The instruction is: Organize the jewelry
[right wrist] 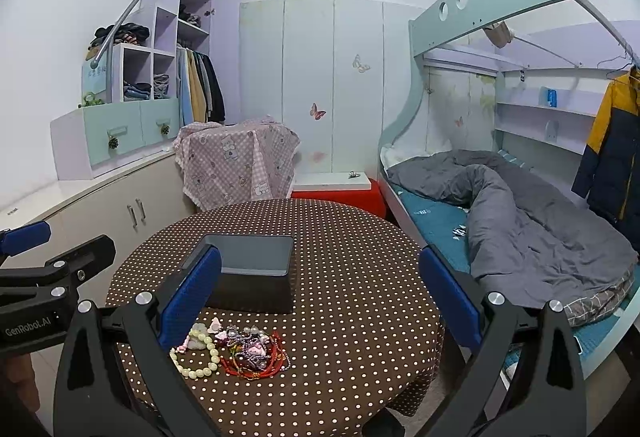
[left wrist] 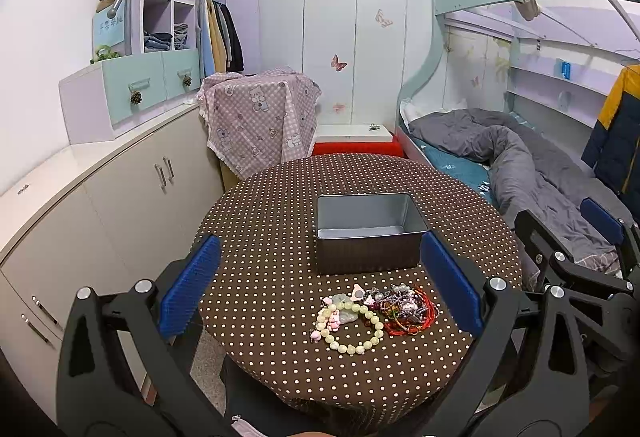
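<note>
A pile of jewelry lies on the round table with a brown polka-dot cloth: a pale green bead bracelet with pink charms, and a tangle of red cords and beads. Behind it stands an open, empty grey metal tin. My left gripper is open and empty, above the near side of the table, its fingers either side of the pile. In the right wrist view the bracelet, tangle and tin lie left of centre. My right gripper is open and empty.
White cabinets run along the left wall. A stool draped in pink checked cloth and a red box stand behind the table. A bunk bed with a grey duvet is on the right.
</note>
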{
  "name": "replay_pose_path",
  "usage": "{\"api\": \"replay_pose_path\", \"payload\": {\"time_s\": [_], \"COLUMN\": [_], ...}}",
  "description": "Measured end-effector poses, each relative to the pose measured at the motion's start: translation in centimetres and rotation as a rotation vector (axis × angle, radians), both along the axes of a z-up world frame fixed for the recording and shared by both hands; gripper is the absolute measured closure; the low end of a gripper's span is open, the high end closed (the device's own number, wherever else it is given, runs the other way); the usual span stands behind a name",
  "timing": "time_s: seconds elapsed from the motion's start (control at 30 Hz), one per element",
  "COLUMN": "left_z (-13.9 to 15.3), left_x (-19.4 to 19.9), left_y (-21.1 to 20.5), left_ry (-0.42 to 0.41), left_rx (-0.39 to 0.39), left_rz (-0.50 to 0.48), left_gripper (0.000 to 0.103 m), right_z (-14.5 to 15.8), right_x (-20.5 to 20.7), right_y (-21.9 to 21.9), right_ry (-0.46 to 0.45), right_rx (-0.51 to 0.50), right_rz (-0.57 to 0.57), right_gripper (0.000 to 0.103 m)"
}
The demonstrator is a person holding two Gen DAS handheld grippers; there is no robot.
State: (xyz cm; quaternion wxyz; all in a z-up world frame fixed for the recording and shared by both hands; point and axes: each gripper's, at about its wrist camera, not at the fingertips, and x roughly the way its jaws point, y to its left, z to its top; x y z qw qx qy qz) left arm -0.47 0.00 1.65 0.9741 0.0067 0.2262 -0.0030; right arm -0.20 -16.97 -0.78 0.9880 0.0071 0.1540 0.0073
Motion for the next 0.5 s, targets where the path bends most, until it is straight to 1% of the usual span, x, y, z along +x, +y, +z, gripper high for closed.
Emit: {"api": "replay_pose_path", "payload": {"time_s": [0.5], "left_z": [-0.46], "left_x": [0.76], "left_y": [0.02], "left_ry": [0.013], "left_rx": [0.006], "left_rz": [0.007], "left_gripper": [0.006], "right_z": [-0.3], "right_x": [0.62], "right_y": [-0.24], "right_ry": [0.021], "right_rx": [0.016], "right_rz": [0.007], "right_gripper": [0.008]}}
